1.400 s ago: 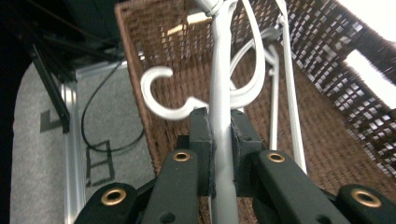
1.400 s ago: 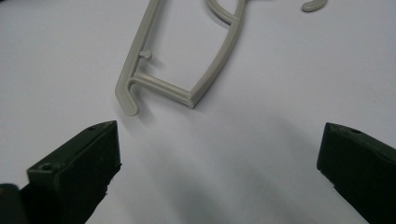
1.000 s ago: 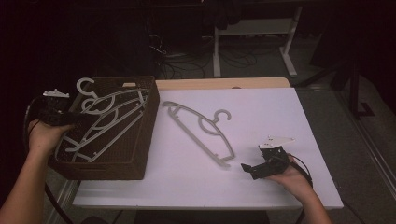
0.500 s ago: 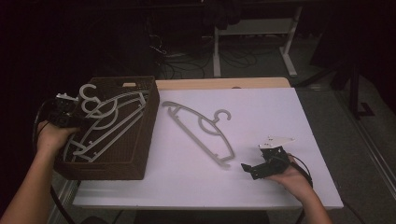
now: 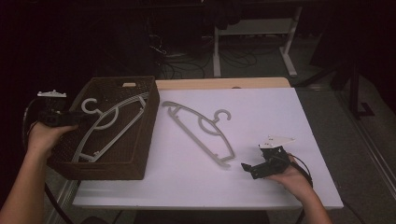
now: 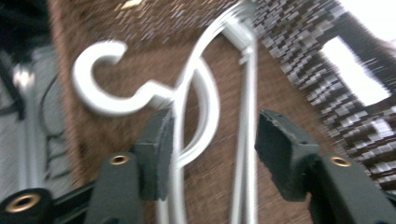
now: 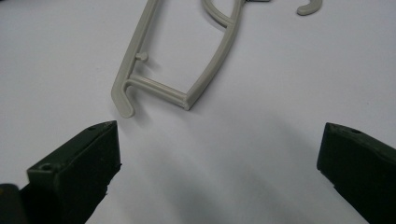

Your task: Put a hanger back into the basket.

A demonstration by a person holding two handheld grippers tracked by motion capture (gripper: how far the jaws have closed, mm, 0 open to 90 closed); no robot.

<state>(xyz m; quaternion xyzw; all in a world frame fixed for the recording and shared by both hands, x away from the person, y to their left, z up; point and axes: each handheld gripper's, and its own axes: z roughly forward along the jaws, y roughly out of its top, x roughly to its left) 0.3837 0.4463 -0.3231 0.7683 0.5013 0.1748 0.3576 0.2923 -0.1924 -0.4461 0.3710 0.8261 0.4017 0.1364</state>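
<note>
Hangers, two. High view: we see one hanger (image 5: 109, 122) lying in the basket (image 5: 144, 140); the left gripper (image 5: 77, 118) has just been opening at its hook, letting go. Second hanger (image 5: 201, 128) lies diagonally on the table (image 5: 280, 107), its lower end nearest the right gripper (image 5: 246, 167).
Left gripper view: jaws parted, the basket hanger's (image 6: 198, 88) bars loose between them.
Right gripper view: jaws wide, nothing held; the table hanger's end (image 7: 154, 88) sits just ahead, left.

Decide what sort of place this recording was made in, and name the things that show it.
Probably a workshop or lab set up for recording, not a home: a white-topped work table in a dark room, loose black cables on the floor behind it, and the pale metal legs of another bench.
</note>
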